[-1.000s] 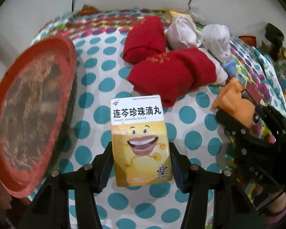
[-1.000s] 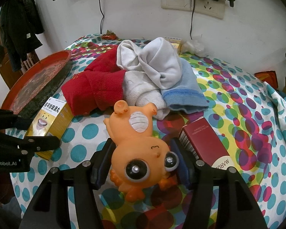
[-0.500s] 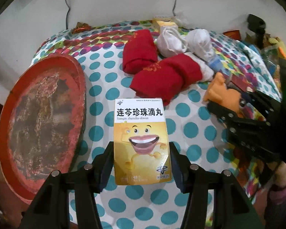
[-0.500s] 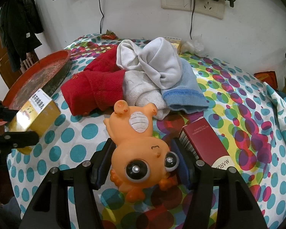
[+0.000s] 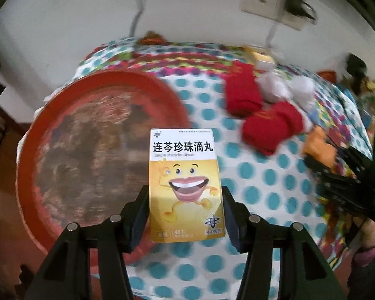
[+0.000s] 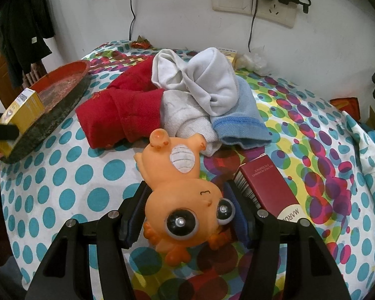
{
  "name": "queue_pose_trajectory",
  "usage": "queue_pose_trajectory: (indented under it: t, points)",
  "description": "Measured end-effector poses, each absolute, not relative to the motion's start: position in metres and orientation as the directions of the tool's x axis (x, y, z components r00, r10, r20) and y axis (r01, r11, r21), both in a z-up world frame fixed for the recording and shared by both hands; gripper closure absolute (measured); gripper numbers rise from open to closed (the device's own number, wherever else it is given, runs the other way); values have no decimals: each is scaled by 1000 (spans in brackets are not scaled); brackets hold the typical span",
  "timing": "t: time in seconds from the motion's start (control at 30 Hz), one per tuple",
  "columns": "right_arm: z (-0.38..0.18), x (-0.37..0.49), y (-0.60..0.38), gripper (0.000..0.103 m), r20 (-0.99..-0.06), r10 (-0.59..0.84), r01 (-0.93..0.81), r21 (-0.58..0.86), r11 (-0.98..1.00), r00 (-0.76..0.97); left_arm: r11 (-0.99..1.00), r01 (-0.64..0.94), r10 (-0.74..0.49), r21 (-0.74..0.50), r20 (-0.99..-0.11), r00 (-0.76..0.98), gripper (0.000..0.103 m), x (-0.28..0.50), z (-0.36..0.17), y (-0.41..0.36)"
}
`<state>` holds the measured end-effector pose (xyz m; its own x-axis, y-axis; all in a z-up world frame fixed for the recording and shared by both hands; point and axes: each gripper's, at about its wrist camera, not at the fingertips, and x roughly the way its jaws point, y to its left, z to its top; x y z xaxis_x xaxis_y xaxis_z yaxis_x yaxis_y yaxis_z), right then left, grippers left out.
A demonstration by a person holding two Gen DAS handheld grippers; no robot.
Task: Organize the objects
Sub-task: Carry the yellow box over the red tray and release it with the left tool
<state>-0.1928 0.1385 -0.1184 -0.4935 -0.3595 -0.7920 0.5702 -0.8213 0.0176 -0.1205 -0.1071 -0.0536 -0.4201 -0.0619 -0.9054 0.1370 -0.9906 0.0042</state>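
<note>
Two tongs clamped; left (image 5: 186, 215): one medicine box (image 5: 185, 185); right (image 6: 185, 215): one orange toy (image 6: 185, 200)

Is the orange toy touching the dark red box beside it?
Cannot tell. In the right wrist view the right gripper finger hides where the orange toy and dark red box would meet.

Tray (image 5: 37, 135): its worn floor lies bare; I see nothing on it, only its raised rim to cross.
Near cloth (image 6: 70, 175): open dotted stretch between tray and toy (image 6: 187, 200), free for me to pass.
Socks (image 6: 177, 100): red, white and blue heap blocks the middle, touching the toy's far end.
Red box (image 6: 265, 190): lies just right of the toy, crowding that side.
Far edge: small clutter along the wall (image 6: 175, 12), with cables hanging above.
Right side: bare cloth beyond the red box.
</note>
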Motion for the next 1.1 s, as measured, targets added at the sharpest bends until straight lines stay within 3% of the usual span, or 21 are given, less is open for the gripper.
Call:
queue_pose_trajectory:
  t: [0.57,1.1]
  points:
    - [-118,-193,139,43,-794,-337,558,-4,-830,-506,-941,333,-184,59,-916,-357,48,-112,-77,-271]
    - [-119,-195,140,35,-797,-321,541,-7,-841,-511,-930,352,-222,103,-922,-318,48,-120,-90,-339]
